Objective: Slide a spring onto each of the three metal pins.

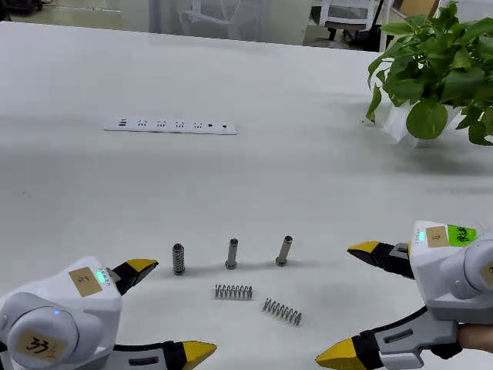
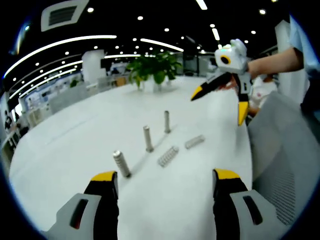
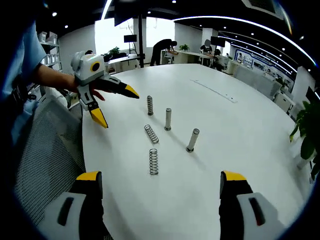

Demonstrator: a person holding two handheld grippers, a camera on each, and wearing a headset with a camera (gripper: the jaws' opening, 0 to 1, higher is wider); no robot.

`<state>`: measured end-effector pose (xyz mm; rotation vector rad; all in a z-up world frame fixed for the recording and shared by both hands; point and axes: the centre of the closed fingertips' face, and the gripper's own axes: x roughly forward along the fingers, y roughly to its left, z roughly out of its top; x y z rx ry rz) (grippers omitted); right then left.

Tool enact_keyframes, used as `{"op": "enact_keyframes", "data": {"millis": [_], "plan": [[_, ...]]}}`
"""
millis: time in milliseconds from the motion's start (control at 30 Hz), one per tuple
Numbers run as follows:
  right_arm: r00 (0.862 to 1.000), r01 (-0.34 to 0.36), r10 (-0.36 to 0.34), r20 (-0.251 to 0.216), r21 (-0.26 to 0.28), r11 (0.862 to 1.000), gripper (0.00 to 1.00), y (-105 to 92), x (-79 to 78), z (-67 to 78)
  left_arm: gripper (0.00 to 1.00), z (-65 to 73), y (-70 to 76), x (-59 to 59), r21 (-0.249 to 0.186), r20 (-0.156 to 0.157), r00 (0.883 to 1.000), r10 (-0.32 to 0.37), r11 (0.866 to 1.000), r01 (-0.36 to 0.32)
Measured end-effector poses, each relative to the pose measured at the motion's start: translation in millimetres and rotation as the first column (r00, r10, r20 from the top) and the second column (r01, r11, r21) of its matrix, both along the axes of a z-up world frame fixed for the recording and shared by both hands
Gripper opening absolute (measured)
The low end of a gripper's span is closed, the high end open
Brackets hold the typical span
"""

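Note:
Three metal pins stand upright in a row on the white table (image 1: 254, 177). The left pin (image 1: 179, 259) wears a spring; the middle pin (image 1: 232, 253) and right pin (image 1: 284, 251) are bare. Two loose springs (image 1: 233, 291) (image 1: 282, 311) lie flat just in front of them. My left gripper (image 1: 169, 308) is open at the lower left, beside the sprung pin (image 2: 121, 163). My right gripper (image 1: 348, 302) is open at the lower right, apart from the bare pin (image 3: 192, 140). Both hold nothing. The loose springs (image 3: 153, 161) (image 3: 151, 134) lie ahead of the right jaws.
A white power strip (image 1: 171, 125) lies flat farther back on the table. A potted green plant (image 1: 435, 69) stands at the far right. A grey mesh chair (image 2: 285, 165) sits at the table's near edge. A person (image 3: 165, 50) bends over a distant desk.

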<state>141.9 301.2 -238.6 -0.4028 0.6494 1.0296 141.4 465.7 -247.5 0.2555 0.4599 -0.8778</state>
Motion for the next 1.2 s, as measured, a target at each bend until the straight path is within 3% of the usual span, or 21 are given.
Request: {"op": "enact_keyframes", "data": {"millis": [133, 267, 400, 500, 567, 633, 833, 1033, 1133, 1167, 1200], "plan": [[1.000, 0.027, -0.027, 0.000, 0.015, 1.000, 0.99, -3.1, -4.3, 0.8, 0.64, -2.1, -4.7, 2.1, 0.032, -0.002, 0.999, -0.053, 0.998, 0.053], [0.997, 0.074, -0.073, -0.008, 0.056, 0.996, 0.99, -6.4, -9.8, 2.1, 0.60, -3.0, -11.2, 9.5, 0.031, -0.010, 0.998, -0.066, 0.997, 0.066], [0.997, 0.077, -0.076, -0.019, 0.047, 0.996, 0.99, -10.3, -19.1, -1.8, 0.49, -10.1, -19.7, 10.7, 0.045, -0.063, 0.993, -0.101, 0.994, 0.104], [0.994, 0.104, -0.102, -0.025, 0.077, 0.992, 0.99, -10.8, -20.5, 1.5, 0.41, -15.5, -25.0, 16.7, 0.060, -0.071, 0.992, -0.103, 0.992, 0.108], [0.993, 0.115, -0.113, -0.028, 0.089, 0.989, 0.99, -10.9, -20.8, 2.3, 0.41, -18.7, -29.1, 19.7, 0.062, -0.086, 0.991, -0.097, 0.993, 0.103], [0.993, 0.119, -0.117, -0.031, 0.088, 0.989, 0.99, -10.8, -23.7, 0.7, 0.41, -24.6, -33.3, 23.6, 0.095, -0.087, 0.991, -0.106, 0.989, 0.115], [0.990, 0.138, -0.134, -0.044, 0.091, 0.986, 0.99, -15.7, -31.2, -3.4, 0.37, -32.8, -41.9, 32.2, 0.105, -0.113, 0.988, -0.101, 0.988, 0.113], [0.987, 0.157, -0.152, -0.053, 0.084, 0.984, 0.99, -23.0, -37.0, -6.0, 0.37, -42.0, -51.4, 29.5, 0.121, -0.148, 0.981, -0.123, 0.983, 0.141], [0.985, 0.165, -0.161, -0.056, 0.088, 0.982, 0.98, -24.8, -37.9, -5.7, 0.37, -48.2, -52.0, 26.4, 0.123, -0.185, 0.975, -0.124, 0.981, 0.149], [0.985, 0.169, -0.164, -0.057, 0.089, 0.982, 0.98, -25.2, -38.0, -5.8, 0.37, -48.1, -52.9, 28.6, 0.123, -0.170, 0.977, -0.129, 0.981, 0.150], [0.984, 0.171, -0.166, -0.059, 0.089, 0.981, 0.98, -25.6, -38.1, -6.1, 0.36, -49.2, -52.7, 28.6, 0.123, -0.178, 0.976, -0.122, 0.982, 0.145]]}}
